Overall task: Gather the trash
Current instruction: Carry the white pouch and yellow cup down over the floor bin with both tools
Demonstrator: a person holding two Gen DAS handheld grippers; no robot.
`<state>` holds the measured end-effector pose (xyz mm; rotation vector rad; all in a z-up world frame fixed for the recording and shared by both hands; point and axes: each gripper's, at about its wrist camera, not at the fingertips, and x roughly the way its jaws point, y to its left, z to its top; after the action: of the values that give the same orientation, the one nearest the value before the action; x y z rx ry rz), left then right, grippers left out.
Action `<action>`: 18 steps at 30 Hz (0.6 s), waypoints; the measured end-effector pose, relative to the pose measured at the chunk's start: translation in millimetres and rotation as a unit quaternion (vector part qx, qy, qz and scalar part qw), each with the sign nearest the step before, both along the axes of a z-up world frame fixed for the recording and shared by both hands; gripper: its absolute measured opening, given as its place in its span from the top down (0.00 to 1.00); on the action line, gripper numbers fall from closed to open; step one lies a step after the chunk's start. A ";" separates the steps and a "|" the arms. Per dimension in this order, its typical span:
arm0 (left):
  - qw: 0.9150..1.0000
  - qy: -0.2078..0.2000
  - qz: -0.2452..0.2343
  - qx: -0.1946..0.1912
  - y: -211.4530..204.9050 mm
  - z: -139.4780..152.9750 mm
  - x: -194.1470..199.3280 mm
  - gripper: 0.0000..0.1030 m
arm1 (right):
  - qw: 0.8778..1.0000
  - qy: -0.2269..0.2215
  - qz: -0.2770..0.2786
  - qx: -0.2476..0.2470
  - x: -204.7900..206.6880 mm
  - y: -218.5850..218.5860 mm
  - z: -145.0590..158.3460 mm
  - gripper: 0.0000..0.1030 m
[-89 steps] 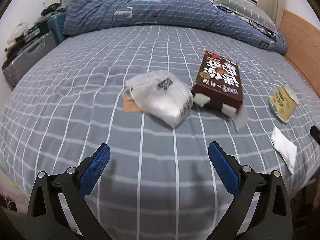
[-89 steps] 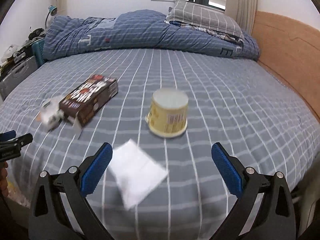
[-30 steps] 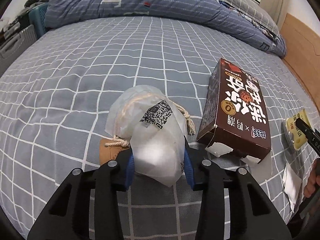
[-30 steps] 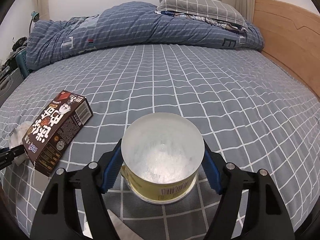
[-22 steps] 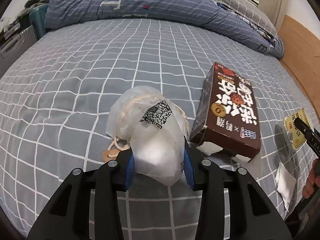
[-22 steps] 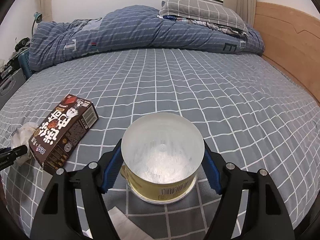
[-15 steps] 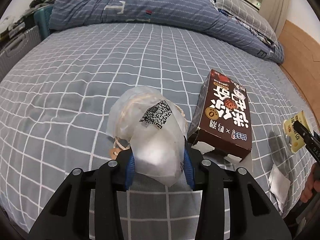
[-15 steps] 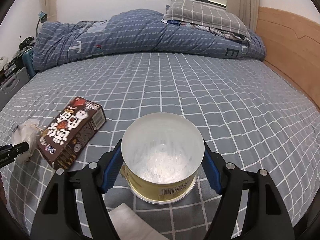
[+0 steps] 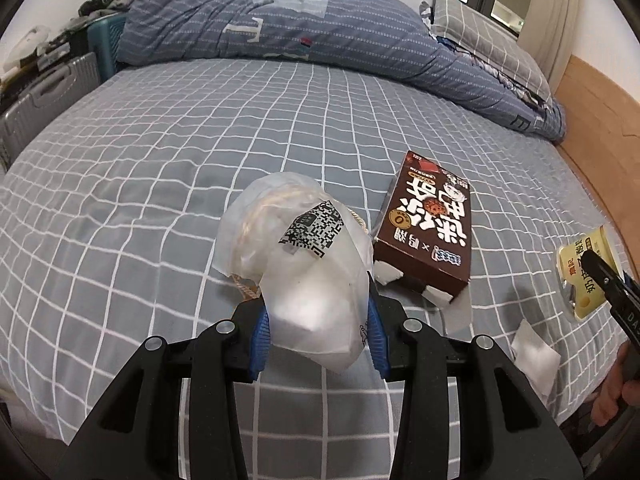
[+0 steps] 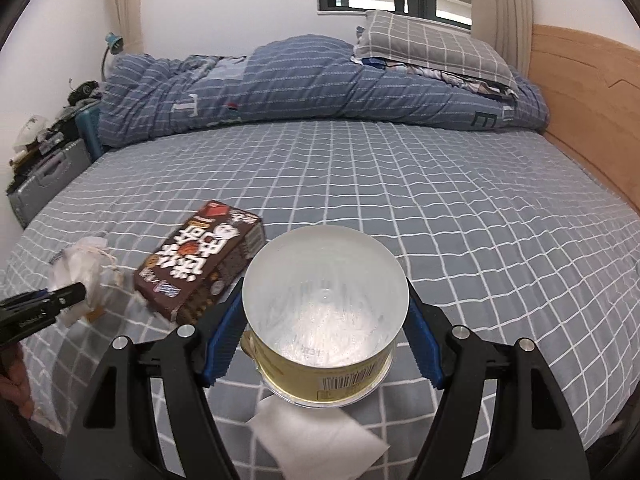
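Left tongs (image 9: 318,332) clamped on plastic bag (image 9: 304,264), hiding bed (image 9: 160,152) beneath; right tongs (image 10: 325,332) clamped on yellow cup (image 10: 325,344); far bed open.

Left hand-held gripper (image 9: 318,330): matte black plastic arms, forked frame with triangular cut-outs, silver round screws at joints, ribbed blue pads on fingertips (image 9: 258,338). Right hand-held gripper (image 10: 324,334): same black frame, silver screws, ribbed blue pads (image 10: 220,346); white lettering on side, unreadable.
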<state>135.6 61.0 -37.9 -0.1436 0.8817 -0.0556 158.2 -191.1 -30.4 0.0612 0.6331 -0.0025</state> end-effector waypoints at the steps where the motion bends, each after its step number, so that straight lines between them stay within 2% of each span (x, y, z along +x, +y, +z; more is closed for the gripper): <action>1: 1.000 0.000 0.000 0.000 -0.5 0.7 -1.8 0.62 | 1.000 -0.001 0.004 0.004 -3.0 0.7 1.0 0.33; 5: 1.000 -0.006 -0.005 -0.007 -1.9 9.1 -17.7 0.62 | 0.999 -0.005 0.028 0.023 -19.5 3.4 5.0 0.33; 18: 1.000 -0.011 -0.015 -0.004 -14.3 19.1 -53.6 0.62 | 0.999 -0.019 0.043 0.008 -52.4 22.1 14.8 0.33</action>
<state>82.0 46.7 -18.9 -0.1370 0.8626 -0.0884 105.8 -168.9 -15.7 0.0487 0.5982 0.0868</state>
